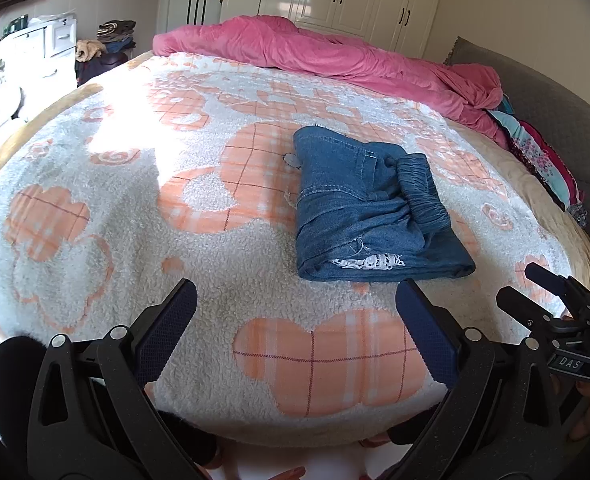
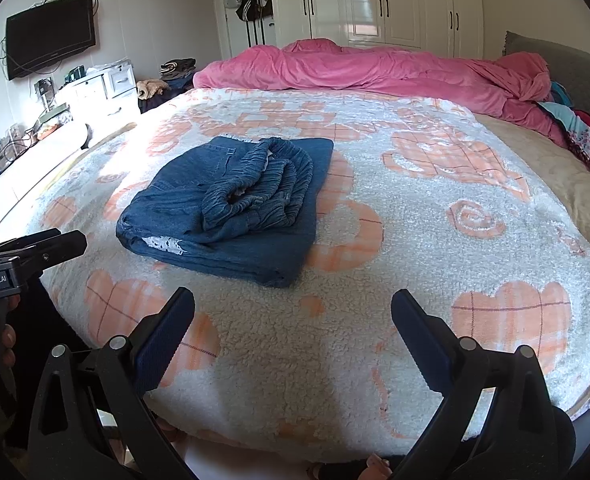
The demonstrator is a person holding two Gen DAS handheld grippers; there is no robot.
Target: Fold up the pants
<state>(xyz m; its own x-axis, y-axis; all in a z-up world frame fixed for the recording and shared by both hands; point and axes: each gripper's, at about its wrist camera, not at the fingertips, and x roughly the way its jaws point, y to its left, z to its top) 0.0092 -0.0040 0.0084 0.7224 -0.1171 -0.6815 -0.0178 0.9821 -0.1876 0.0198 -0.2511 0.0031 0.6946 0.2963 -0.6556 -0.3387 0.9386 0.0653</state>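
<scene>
From the left wrist view, the left claw (image 1: pixel 297 304) has its two fingers wide apart and holds nothing. It sits low over the near edge of the blanket (image 1: pixel 95 208), which is white with orange shapes. The pants (image 1: pixel 369 208) are blue and lie folded in a small stack on the blanket, ahead of the claw and a bit to its right, not touching it. The stretchy waist sits on top, and a bit of white lace shows at the near edge. Far ahead a pink quilt (image 1: pixel 315 50) lies bunched up. The other claw shows at the right edge. From the right wrist view, the right claw (image 2: pixel 293 304) also has its fingers wide apart with nothing between them. The pants (image 2: pixel 231 204) lie ahead and a bit to its left, apart from it. A TV (image 2: pixel 51 46) hangs on the wall far to the left.
</scene>
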